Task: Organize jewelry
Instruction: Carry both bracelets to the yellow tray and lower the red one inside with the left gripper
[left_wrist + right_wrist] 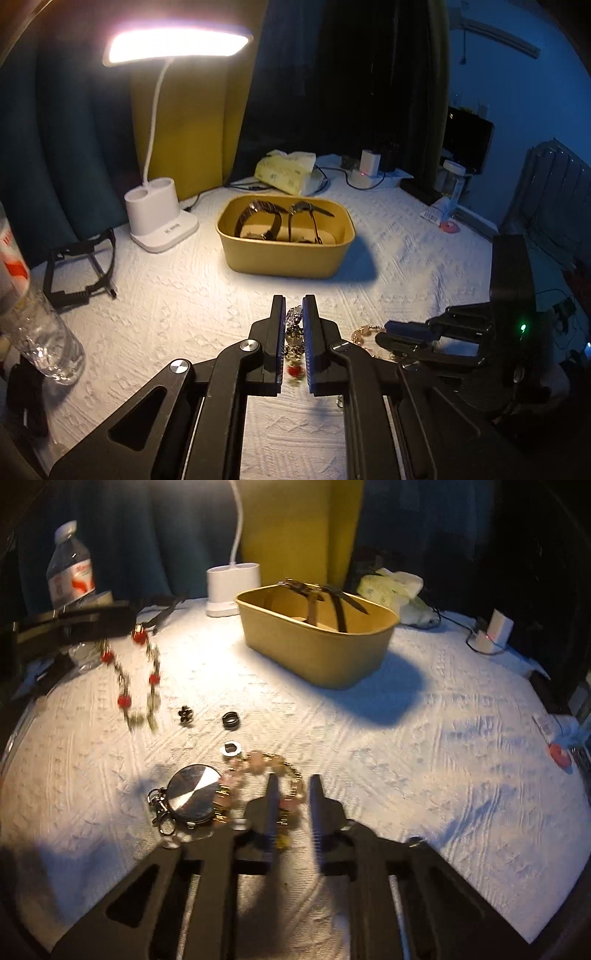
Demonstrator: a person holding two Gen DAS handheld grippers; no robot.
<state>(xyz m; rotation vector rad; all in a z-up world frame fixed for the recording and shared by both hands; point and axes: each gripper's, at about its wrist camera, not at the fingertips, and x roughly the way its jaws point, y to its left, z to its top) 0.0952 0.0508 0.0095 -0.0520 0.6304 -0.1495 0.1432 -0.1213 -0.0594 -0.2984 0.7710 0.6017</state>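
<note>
A tan box [284, 254] with two dark watches [258, 219] inside stands mid-table; it also shows in the right wrist view [317, 642]. My left gripper [294, 306] is shut on a bracelet with red beads [293, 339], which hangs from it above the cloth in the right wrist view [138, 675]. My right gripper [293, 781] is open over a gold and pink bead bracelet [258, 760] lying on the cloth. Beside it lie a round silver pocket watch [194, 794], a silver ring [231, 748], a dark ring [232, 720] and a small dark charm [184, 713].
A white desk lamp [162, 218] stands behind the box on the left. A water bottle [33, 314] is at the left edge, and black glasses [79, 266] lie near it. A tissue pack [288, 171] and chargers [369, 166] sit at the back.
</note>
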